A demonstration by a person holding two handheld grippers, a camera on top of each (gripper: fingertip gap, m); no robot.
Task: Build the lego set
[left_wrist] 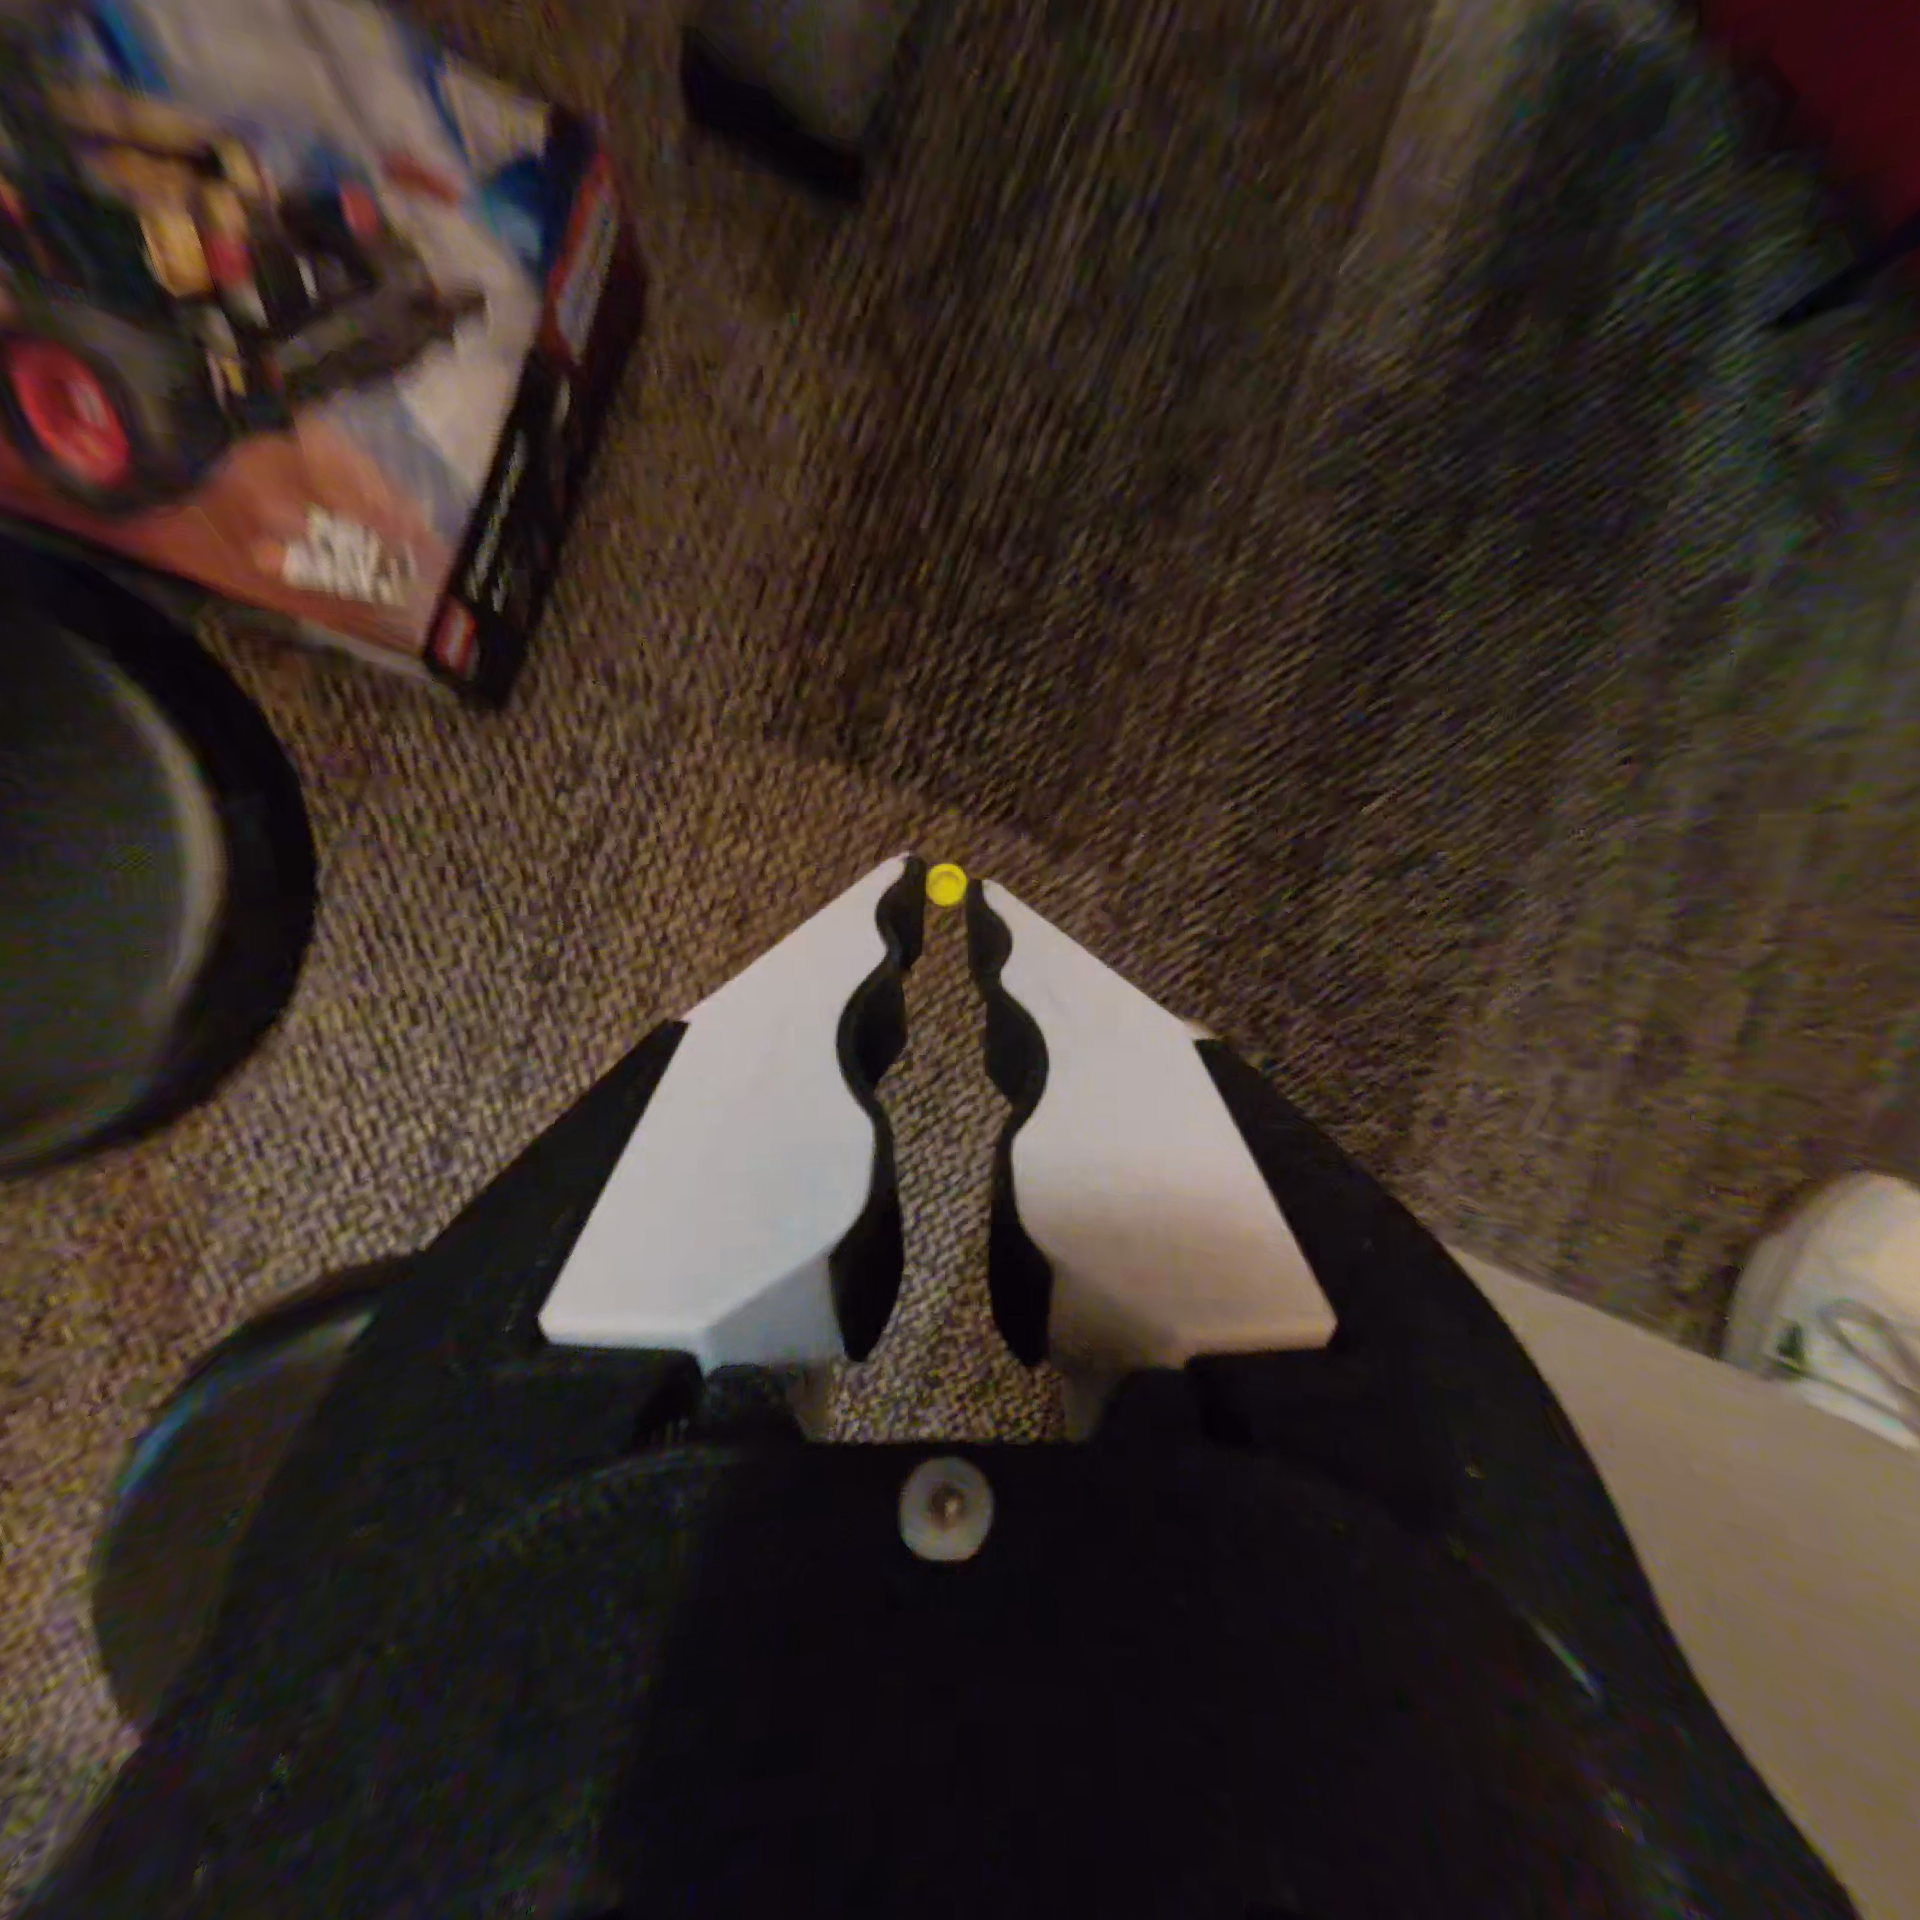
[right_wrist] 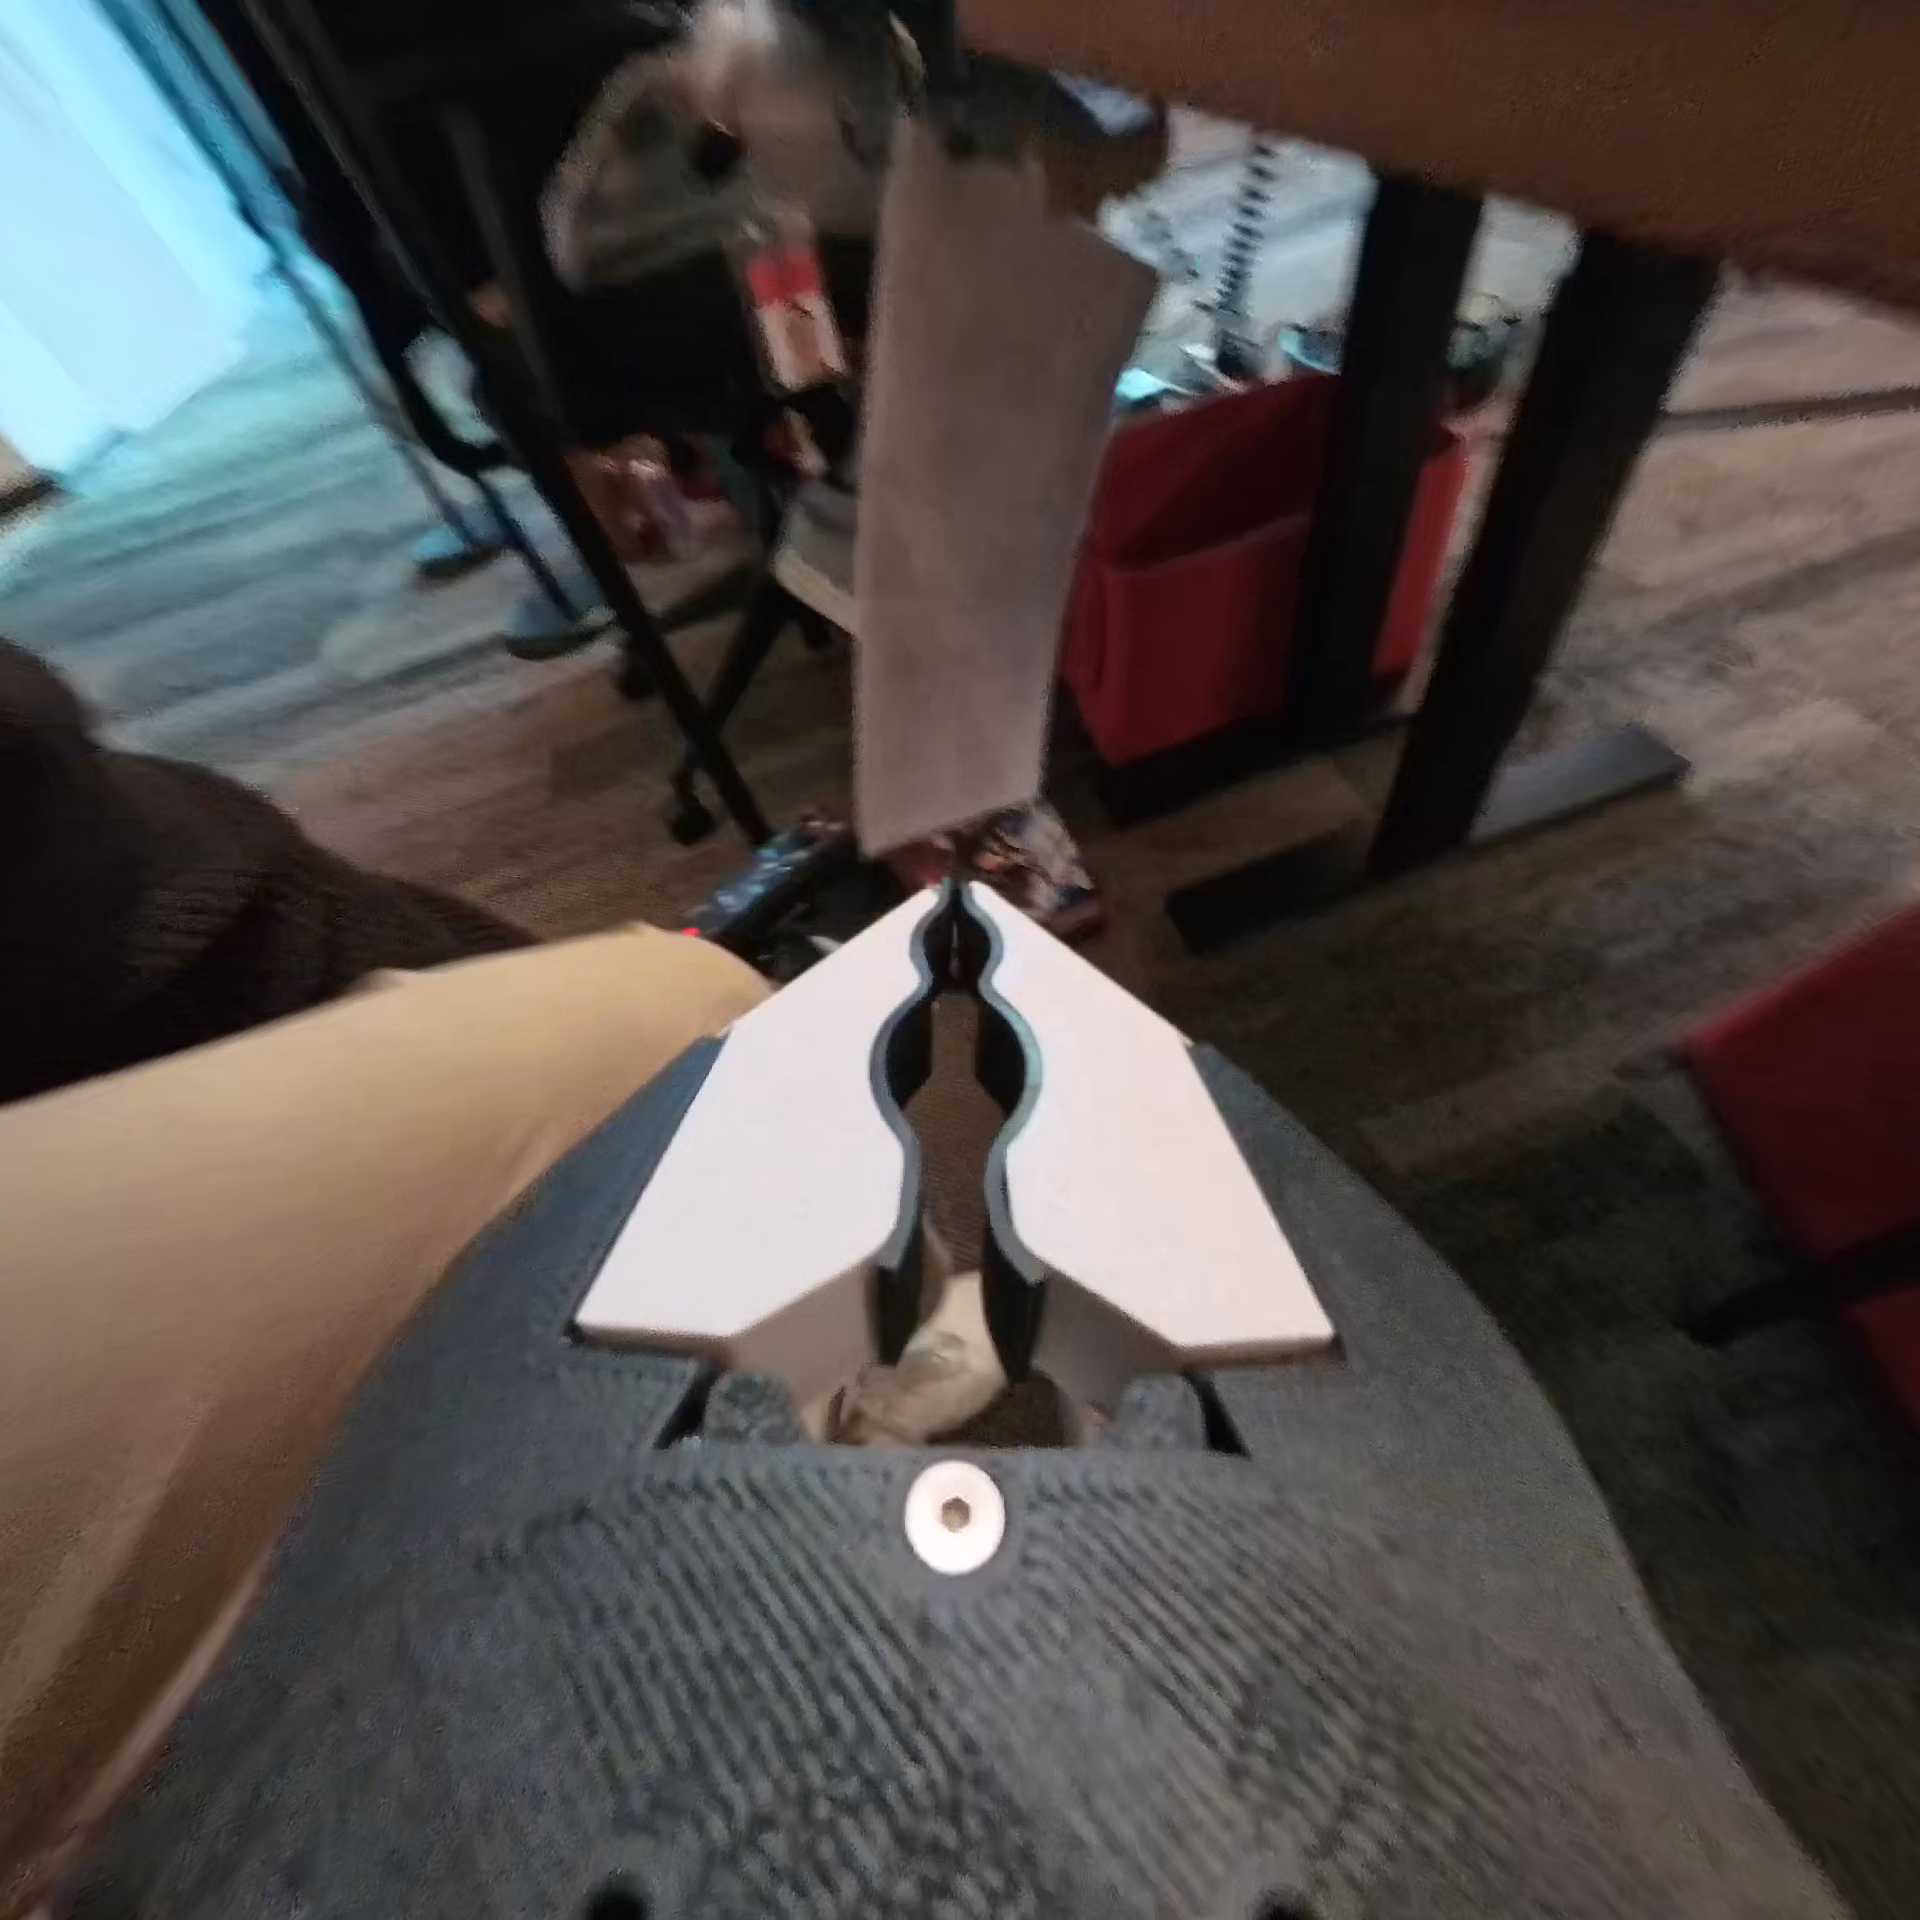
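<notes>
Left gripper (left_wrist: 944, 886) points down at the carpet (left_wrist: 1195, 644), jaws nearly together and clamped on a tiny yellow round lego piece (left_wrist: 944, 885) right at the tips. Only the very ends hold it. The lego box (left_wrist: 312, 353) lies on the carpet at far left, blurred. A dark round object (left_wrist: 114, 862) sits at left edge; can't tell what it is. A white shoe (left_wrist: 1839, 1299) shows near right.

Right gripper (right_wrist: 957, 894) is raised, looking across the room, jaws together at the tips and pinching the bottom edge of a pale paper bag (right_wrist: 977, 499), which stands up from the tips. Table legs (right_wrist: 1496, 520) and red bins (right_wrist: 1184, 582) lie far behind; a person's leg (right_wrist: 312, 1195) fills the near left.

Judgement: step looks like sorting parts out of the bag, holding one small stud. To do it well: keep left squeeze steady, since a round piece at the tips can pop out and vanish in the carpet pile. Move slowly, keep tips level. Set it down somewhere flat and visible rather than the carpet. Keep the bag away from the left tips.
</notes>
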